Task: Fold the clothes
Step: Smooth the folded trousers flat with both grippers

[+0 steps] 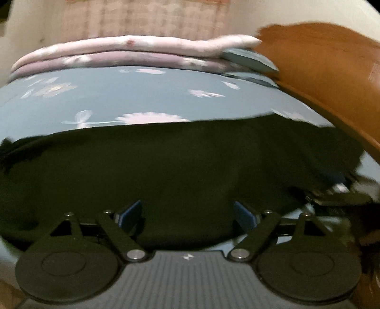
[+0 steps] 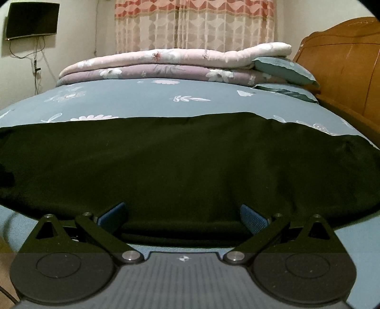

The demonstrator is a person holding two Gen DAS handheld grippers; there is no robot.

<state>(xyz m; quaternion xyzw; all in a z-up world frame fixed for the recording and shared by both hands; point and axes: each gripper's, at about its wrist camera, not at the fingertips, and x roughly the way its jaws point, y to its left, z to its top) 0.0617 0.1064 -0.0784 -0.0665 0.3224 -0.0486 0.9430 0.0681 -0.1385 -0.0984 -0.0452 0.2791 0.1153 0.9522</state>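
Observation:
A black garment [image 1: 180,166] [image 2: 185,161] lies spread flat across a bed, its near edge just in front of both grippers. In the left wrist view my left gripper [image 1: 187,214] hangs low over the garment's near part, its blue pads [image 1: 131,214] wide apart and pressing on nothing: open. The right wrist view has my right gripper [image 2: 182,216] in the same stance, with blue pads [image 2: 251,217] spread wide above the cloth's near hem: open. The left view is blurred.
The bed has a grey-blue flowered sheet [image 2: 142,99]. Folded pink and purple quilts [image 2: 166,64] and teal pillows [image 2: 285,67] lie at its far end. A wooden headboard [image 2: 344,71] stands on the right. Curtains [image 2: 194,23] and a wall screen [image 2: 32,21] are behind.

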